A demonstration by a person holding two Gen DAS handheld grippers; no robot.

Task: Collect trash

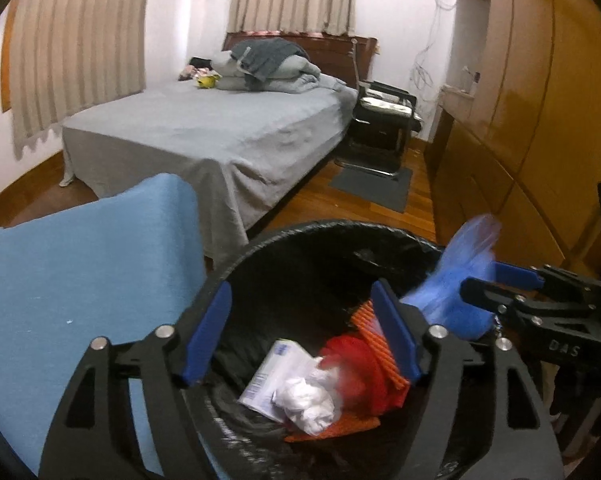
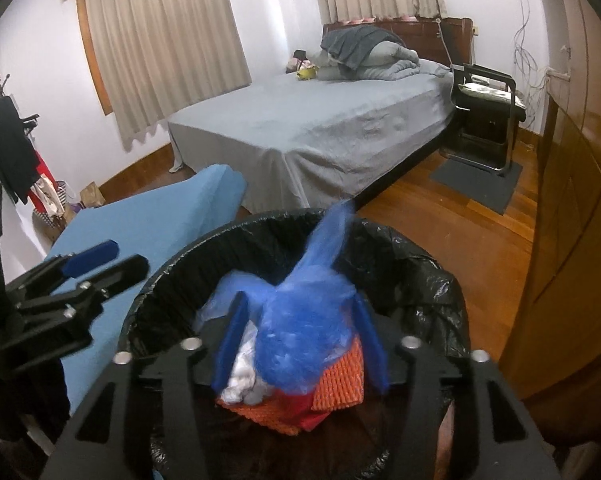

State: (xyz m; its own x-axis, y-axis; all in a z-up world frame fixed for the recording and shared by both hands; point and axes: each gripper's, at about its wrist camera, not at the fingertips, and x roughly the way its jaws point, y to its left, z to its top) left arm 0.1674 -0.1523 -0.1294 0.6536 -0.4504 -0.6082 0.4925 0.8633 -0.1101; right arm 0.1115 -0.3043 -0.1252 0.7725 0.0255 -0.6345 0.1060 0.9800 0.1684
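A black-lined trash bin (image 1: 332,232) stands below both grippers; it also shows in the right wrist view (image 2: 412,248). Inside lie a white crumpled tissue (image 1: 306,402), a white carton (image 1: 272,372), red plastic (image 1: 360,364) and orange foam netting (image 2: 338,376). My left gripper (image 1: 300,340) is open and empty over the bin. My right gripper (image 2: 300,344) has its jaws apart with a blue plastic bag (image 2: 304,336) between them over the bin; the bag is motion-blurred and grip contact is unclear. The bag also shows in the left wrist view (image 1: 456,280).
A light blue cushion (image 1: 80,280) lies left of the bin. A bed with grey sheet (image 2: 320,128) stands behind. Wooden wardrobe (image 2: 572,200) runs along the right. A black chair (image 2: 488,120) and grey mat (image 2: 476,180) sit by the bed. Coat rack (image 2: 8,140) at far left.
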